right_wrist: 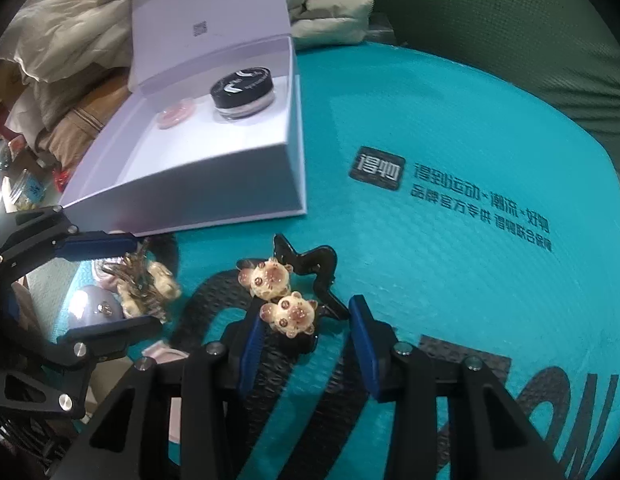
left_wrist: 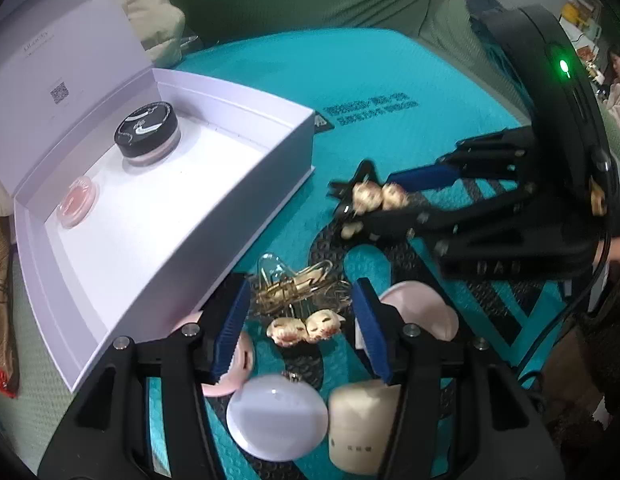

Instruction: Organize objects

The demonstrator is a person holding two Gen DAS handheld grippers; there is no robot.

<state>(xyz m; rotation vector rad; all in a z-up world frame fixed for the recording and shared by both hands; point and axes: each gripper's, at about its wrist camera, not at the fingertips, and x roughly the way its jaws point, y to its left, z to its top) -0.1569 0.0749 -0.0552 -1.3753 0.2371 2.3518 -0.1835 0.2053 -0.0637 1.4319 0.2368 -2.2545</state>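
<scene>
The white box (left_wrist: 162,208) is the landmark. Its floor is bare toward the near wall; a black-lidded jar (left_wrist: 148,130) and a pink disc (left_wrist: 80,196) crowd the hinge end (raised lid behind blocks approach there). Right of the box, teal mat (right_wrist: 449,120) lies open; near its front corner, gold clips (left_wrist: 298,284) clutter passage.

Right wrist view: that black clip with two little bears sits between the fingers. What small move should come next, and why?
Probably close the right fingers fully on the bear clip. It lies between them on the teal mat, but a gap shows beside one pad, so lifting it toward the open white box now might drop it.
</scene>
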